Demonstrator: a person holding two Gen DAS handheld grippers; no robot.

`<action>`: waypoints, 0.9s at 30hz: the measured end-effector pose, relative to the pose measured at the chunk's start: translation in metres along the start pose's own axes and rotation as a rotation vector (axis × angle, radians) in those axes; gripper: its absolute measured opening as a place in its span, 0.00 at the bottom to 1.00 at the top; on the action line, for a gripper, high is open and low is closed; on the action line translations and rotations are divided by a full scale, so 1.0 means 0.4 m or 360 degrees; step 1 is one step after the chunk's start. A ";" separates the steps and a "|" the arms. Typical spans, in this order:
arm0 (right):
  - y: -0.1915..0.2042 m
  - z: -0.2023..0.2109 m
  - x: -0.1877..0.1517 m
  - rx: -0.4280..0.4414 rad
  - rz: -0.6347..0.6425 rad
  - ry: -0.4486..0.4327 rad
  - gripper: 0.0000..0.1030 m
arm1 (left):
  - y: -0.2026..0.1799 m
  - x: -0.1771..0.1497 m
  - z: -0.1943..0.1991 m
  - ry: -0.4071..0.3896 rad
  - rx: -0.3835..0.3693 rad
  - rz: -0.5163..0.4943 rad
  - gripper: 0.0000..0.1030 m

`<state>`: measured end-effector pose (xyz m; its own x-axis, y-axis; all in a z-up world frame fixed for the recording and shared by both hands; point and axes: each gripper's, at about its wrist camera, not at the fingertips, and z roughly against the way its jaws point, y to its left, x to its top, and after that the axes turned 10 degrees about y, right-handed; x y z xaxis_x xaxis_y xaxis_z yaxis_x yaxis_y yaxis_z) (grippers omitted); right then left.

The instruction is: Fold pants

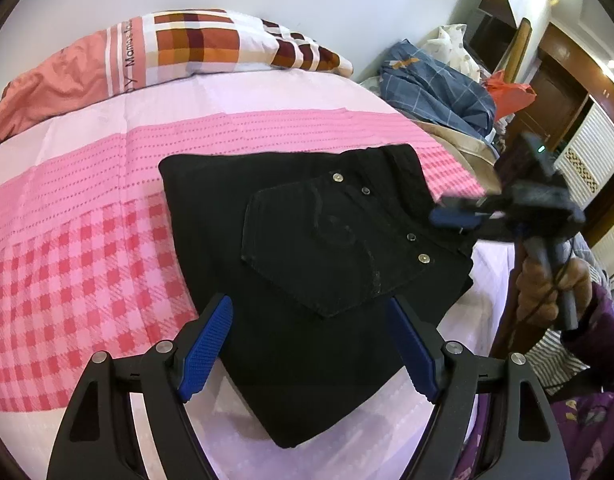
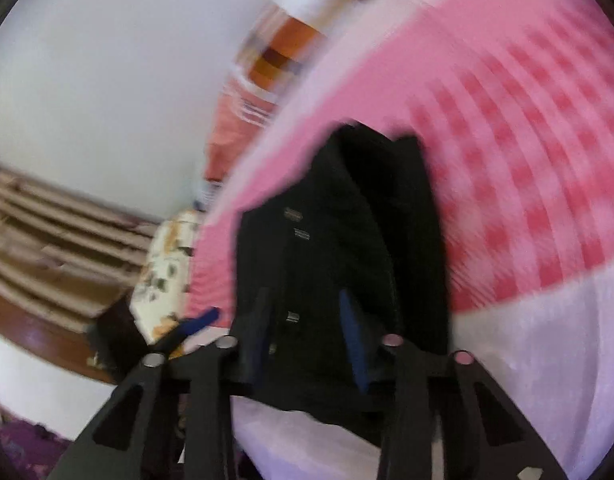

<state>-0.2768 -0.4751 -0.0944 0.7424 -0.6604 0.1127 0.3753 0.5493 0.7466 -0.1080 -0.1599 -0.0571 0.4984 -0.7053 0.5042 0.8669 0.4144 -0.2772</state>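
Black pants (image 1: 307,240) lie folded into a compact block on the pink bed, back pocket and rivets facing up. My left gripper (image 1: 311,344) is open and empty, hovering just above the near edge of the pants. My right gripper (image 1: 455,212) shows in the left wrist view at the right edge of the pants, near the waistband. In the blurred right wrist view the right gripper (image 2: 307,332) is open over the pants (image 2: 347,220), with nothing between its fingers.
The pink checked bedspread (image 1: 87,240) covers the bed. A plaid pillow (image 1: 167,48) lies at the head. A pile of blue checked bedding (image 1: 435,84) sits at the far right, beside wooden furniture. The person's hand and purple sleeve (image 1: 579,304) are at right.
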 end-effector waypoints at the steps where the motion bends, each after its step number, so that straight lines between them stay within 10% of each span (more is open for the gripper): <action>1: -0.012 -0.008 -0.008 0.0009 -0.0033 0.0000 0.16 | 0.002 -0.001 0.002 -0.0001 -0.0001 0.0002 0.77; 6: -0.038 -0.003 -0.011 0.0001 -0.0116 0.0014 0.06 | 0.020 -0.008 0.006 -0.0025 0.0011 0.0035 0.77; 18: 0.187 -0.033 0.113 -0.0388 0.0354 -0.0214 0.40 | 0.054 0.019 0.025 -0.0132 0.0047 0.0154 0.77; 27: 0.095 -0.093 0.130 -0.0540 0.0208 -0.0195 0.24 | 0.028 0.045 0.017 -0.0179 0.0383 0.0110 0.77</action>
<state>-0.2033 -0.4697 -0.0846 0.7318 -0.6189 0.2855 0.4597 0.7574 0.4637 -0.0893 -0.1639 -0.0456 0.5401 -0.6078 0.5822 0.7959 0.5937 -0.1186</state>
